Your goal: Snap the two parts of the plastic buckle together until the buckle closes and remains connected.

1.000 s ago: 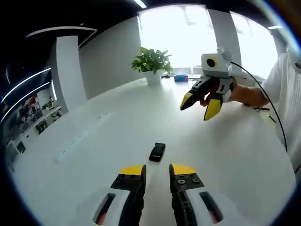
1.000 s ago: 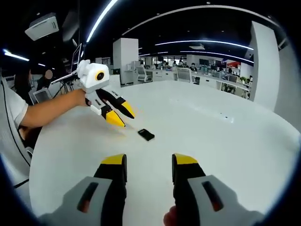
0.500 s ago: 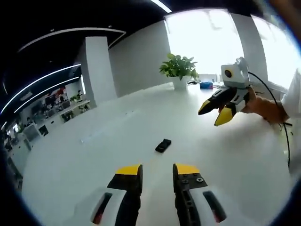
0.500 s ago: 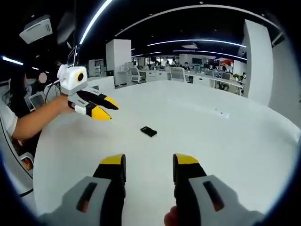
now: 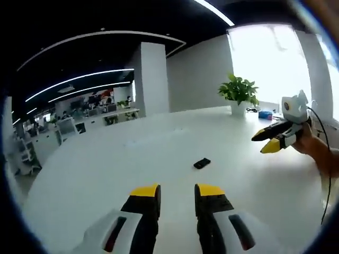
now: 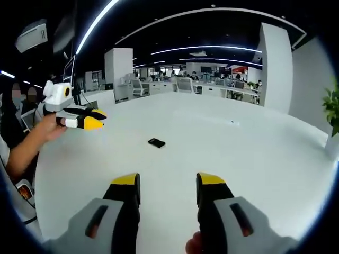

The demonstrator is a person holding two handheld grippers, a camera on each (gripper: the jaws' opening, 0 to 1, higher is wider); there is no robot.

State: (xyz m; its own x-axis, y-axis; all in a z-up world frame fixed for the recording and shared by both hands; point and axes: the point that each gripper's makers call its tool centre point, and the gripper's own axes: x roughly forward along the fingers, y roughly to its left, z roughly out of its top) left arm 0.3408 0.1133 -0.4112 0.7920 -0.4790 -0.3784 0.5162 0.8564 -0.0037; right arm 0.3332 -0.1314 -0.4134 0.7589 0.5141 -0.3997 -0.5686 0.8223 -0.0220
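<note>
Yellow-tipped jaws of the left gripper [image 5: 177,191] are seen rising from the bottom of the left gripper view, spread apart with bare table between them and nothing held. A small black buckle [image 5: 201,163] is seen lying flat on the white table [image 5: 106,174], beyond the jaw tips and slightly to the right of them, apart from both. At the right edge of this view the right gripper [image 5: 269,141] is held above the table by a hand [image 5: 311,145]; its jaws are parted and empty, and it is well apart from the buckle. A potted plant [image 5: 239,94] is seen standing at the far side of the table.

In the right gripper view, the right gripper [image 6: 168,182] is shown with its jaws spread, gripping nothing. The buckle [image 6: 156,143] is seen on the table [image 6: 254,159] ahead of the tips, a little to the left. The left gripper [image 6: 91,119] is held above the table at the left by a hand [image 6: 48,127], its jaws slightly parted and empty, well away from the buckle.
</note>
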